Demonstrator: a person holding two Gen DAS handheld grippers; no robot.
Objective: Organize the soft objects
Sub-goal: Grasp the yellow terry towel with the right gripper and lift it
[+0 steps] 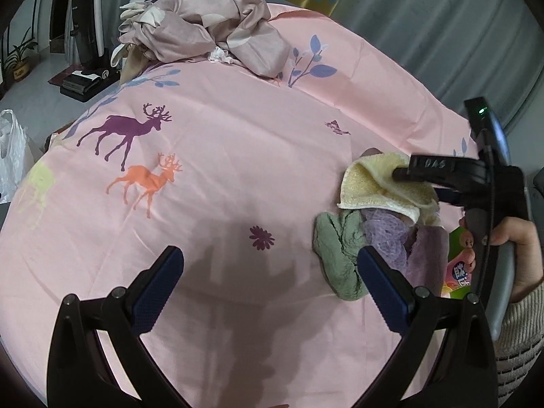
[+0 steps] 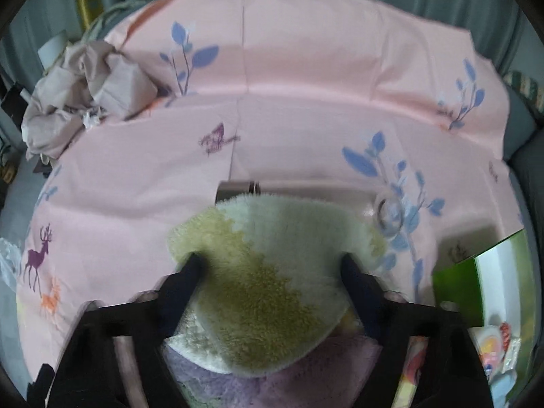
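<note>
A yellow-and-cream fluffy towel [image 2: 268, 272] lies on top of a pile of soft things on the pink printed sheet [image 1: 221, 136]. It also shows in the left wrist view [image 1: 377, 187]. My right gripper [image 2: 270, 261] has its jaws wide apart, one on each side of the towel, resting on it; it shows in the left wrist view [image 1: 408, 176] too. Under the towel lie a purple towel [image 1: 428, 255], a purple mesh puff [image 1: 387, 238] and a green cloth [image 1: 340, 255]. My left gripper [image 1: 268, 272] is open and empty above the sheet, left of the pile.
A crumpled mauve fabric heap [image 1: 210, 30] sits at the far left of the sheet. A green box [image 2: 489, 278] and colourful packets [image 2: 496, 350] lie right of the pile. A metal tube [image 2: 238, 188] and a clear round object [image 2: 389, 214] lie behind the towel.
</note>
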